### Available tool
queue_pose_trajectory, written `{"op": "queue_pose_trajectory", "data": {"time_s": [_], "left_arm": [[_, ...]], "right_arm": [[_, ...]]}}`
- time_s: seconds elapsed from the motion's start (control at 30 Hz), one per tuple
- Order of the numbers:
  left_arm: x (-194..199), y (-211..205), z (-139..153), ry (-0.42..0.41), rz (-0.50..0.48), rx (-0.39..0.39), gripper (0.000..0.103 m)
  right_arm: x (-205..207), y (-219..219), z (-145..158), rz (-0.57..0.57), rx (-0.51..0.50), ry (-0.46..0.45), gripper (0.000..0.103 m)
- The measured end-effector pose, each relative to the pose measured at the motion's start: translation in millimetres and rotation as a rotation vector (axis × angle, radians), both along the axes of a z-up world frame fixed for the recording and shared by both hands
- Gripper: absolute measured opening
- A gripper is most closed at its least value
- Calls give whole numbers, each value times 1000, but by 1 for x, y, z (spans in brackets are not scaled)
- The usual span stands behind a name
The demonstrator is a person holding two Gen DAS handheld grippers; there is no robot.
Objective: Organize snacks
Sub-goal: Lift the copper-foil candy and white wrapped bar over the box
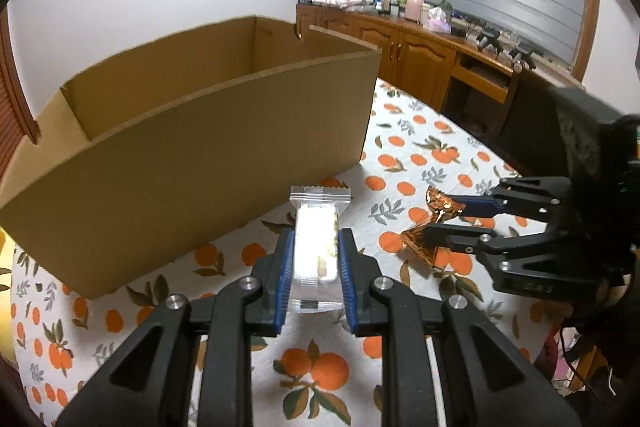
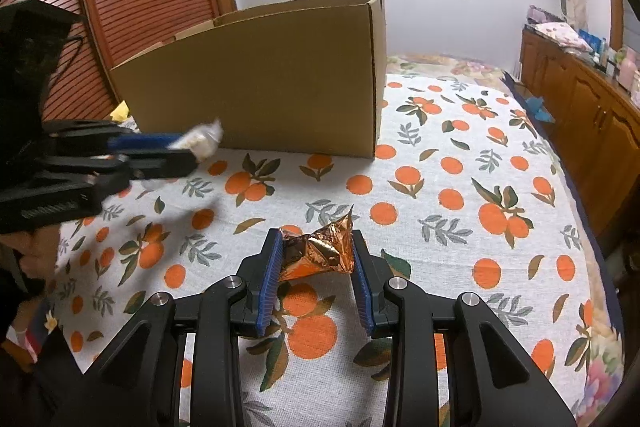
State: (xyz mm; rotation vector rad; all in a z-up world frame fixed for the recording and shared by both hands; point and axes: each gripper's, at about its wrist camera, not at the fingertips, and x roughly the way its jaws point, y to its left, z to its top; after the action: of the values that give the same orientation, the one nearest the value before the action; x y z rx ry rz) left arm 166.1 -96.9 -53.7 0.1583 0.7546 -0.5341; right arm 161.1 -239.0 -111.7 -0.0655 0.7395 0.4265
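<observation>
My left gripper point(image 1: 316, 239) is shut on a white snack bar in a clear wrapper point(image 1: 316, 247), held above the tablecloth in front of the open cardboard box point(image 1: 200, 143). In the right wrist view that gripper point(image 2: 192, 151) shows at the left with the white bar point(image 2: 202, 139) close to the box point(image 2: 260, 79). My right gripper point(image 2: 316, 239) is shut on a crinkled orange foil snack point(image 2: 320, 251), low over the cloth. The left wrist view has the right gripper point(image 1: 440, 219) at the right, the foil snack point(image 1: 436, 223) between its pads.
An orange-print tablecloth point(image 2: 460, 187) covers the table. A wooden sideboard point(image 1: 420, 47) with clutter runs along the back right wall. A slatted wooden door point(image 2: 132, 7) stands behind the box. A small yellow item point(image 2: 120, 111) lies left of the box.
</observation>
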Motion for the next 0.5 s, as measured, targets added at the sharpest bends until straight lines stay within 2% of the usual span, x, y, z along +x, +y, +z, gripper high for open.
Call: {"op": "queue_pose_trajectory", "data": {"time_s": [0.33,0.5], "left_arm": [[-15,15,30,-63,3,-30,20],[-15,22,42,-89,16,-31,20]], "right_arm": [[0,-1,8,-9,-3,-5,32],[0,3,34,5,9,-51,32]]}}
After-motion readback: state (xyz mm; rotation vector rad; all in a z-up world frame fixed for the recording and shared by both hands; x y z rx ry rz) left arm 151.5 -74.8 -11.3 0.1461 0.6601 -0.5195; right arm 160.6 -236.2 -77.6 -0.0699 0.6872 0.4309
